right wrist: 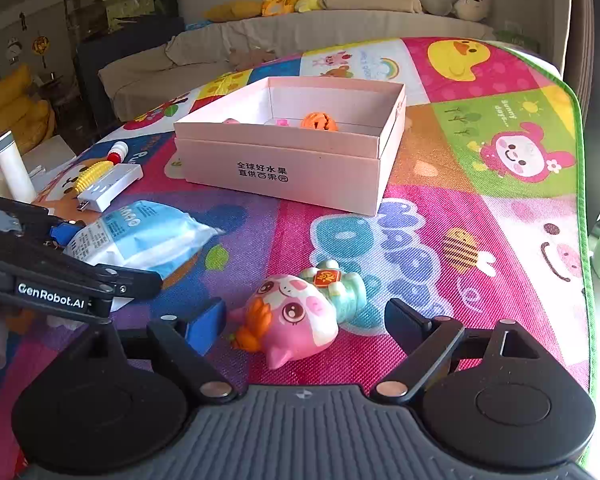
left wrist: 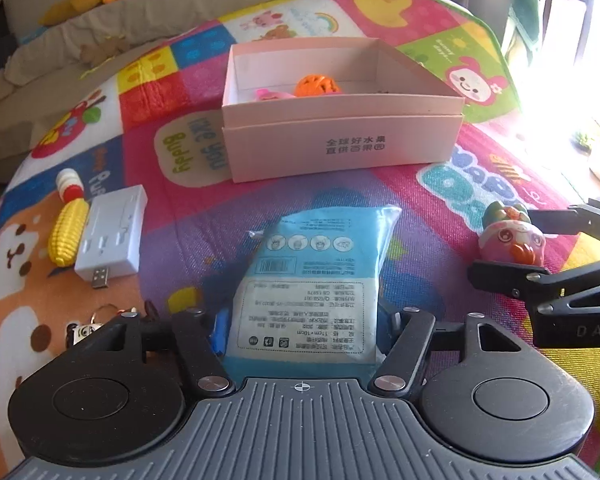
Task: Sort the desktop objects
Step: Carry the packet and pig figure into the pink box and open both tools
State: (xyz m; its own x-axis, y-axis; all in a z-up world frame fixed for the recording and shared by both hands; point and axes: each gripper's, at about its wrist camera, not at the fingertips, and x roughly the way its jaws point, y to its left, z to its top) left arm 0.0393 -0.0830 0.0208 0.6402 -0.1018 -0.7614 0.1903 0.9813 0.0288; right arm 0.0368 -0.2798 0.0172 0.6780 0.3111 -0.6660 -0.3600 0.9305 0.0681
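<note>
My left gripper seems pinched on the packet, whose long axis points at the box; my right gripper is spread around the pig toy, lying crosswise, untouched

Cartoon play mat, pink box, wipes pack, pig figurine
</note>
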